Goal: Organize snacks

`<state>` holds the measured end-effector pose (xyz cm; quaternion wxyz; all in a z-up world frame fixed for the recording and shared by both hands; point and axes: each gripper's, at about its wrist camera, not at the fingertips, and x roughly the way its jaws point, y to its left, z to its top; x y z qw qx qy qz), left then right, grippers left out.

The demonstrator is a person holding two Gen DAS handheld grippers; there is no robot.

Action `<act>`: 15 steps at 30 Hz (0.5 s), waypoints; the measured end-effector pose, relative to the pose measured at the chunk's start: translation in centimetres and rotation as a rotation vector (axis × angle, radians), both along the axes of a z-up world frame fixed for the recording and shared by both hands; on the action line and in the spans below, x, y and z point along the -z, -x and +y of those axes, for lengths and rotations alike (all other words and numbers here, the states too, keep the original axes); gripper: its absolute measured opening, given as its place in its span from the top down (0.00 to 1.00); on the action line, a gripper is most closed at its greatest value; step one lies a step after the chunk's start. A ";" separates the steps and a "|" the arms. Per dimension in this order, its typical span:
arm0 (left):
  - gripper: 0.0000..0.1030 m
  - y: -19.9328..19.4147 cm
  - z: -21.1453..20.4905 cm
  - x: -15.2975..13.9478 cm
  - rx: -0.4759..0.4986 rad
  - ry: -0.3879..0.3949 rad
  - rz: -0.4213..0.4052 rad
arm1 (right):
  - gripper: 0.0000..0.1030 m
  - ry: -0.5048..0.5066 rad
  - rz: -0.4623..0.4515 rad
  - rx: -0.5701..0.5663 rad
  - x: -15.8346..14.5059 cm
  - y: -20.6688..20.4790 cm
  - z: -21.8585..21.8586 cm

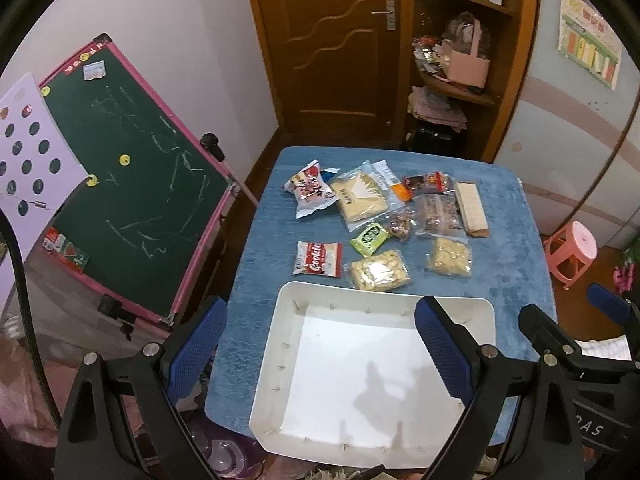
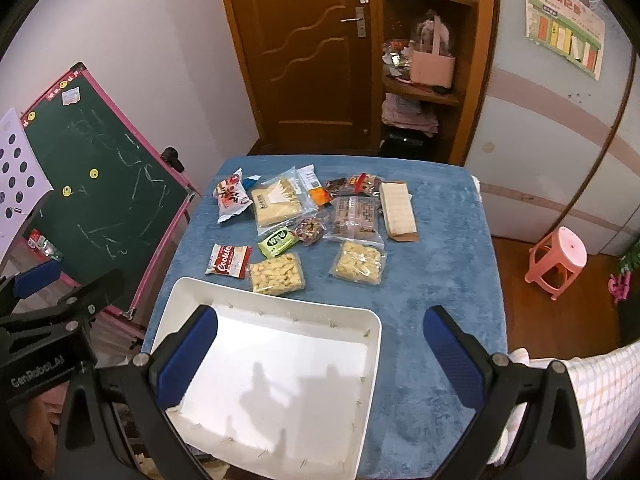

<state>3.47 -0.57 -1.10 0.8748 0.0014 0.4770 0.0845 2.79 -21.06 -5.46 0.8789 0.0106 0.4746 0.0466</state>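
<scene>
Snacks (image 1: 384, 216) are lying in a loose cluster on the blue cloth just beyond the far rim of the tray (image 1: 384, 298); none is inside it. The tray is sitting empty at the near edge of the table (image 1: 516, 240), I judge so that packets can be pulled straight back into it with a short move.

Nearest the tray's far rim: two clear bags of pale puffs (image 1: 379, 270), the left one touching or almost touching the rim, and a red cookie pack (image 1: 319, 258) just left of that bag. Farther from the tray: a green sachet (image 1: 370, 237), a yellow cracker bag (image 1: 362, 196), a red-and-white pouch (image 1: 310, 192), a wafer pack (image 1: 472, 208). Several in that back row are overlapping.

I am holding the left gripper (image 1: 320, 352) above the tray's near half, fingers spread wide, gripping nothing. The right gripper (image 2: 320, 354) is hovering beside it over the tray's right rim, likewise spread and empty. Both are pointing forward and down toward the cluster.

Judgement: sorting is not yet started. The near puff bags look like the easiest first pick; the film is probably slippery.

Off the table, well beyond the tray: chalkboard (image 1: 132, 184) left, pink stool (image 1: 572, 250) right.
</scene>
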 end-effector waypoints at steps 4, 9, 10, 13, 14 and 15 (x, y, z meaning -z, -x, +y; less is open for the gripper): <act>0.09 -0.4 -0.1 -0.1 -0.009 -0.004 -0.009 | 0.00 -0.013 -0.007 -0.008 0.2 -0.5 0.0; 0.09 -1.0 0.1 -0.4 -0.037 -0.054 -0.025 | 0.00 -0.012 -0.017 -0.015 0.6 -1.4 0.0; 0.09 -1.2 0.3 -0.4 -0.040 -0.058 -0.024 | 0.00 -0.011 -0.016 -0.015 0.7 -1.7 -0.1; 0.09 -1.9 0.8 -0.4 -0.043 -0.069 -0.020 | 0.00 -0.015 -0.020 -0.014 0.8 -2.5 -0.1; 0.08 -2.2 1.1 -0.3 -0.041 -0.074 -0.015 | 0.00 -0.017 -0.016 -0.013 0.8 -2.7 -0.1; 0.08 -2.5 1.2 -0.2 -0.040 -0.077 -0.010 | 0.00 -0.021 -0.011 -0.015 0.9 -2.9 -0.1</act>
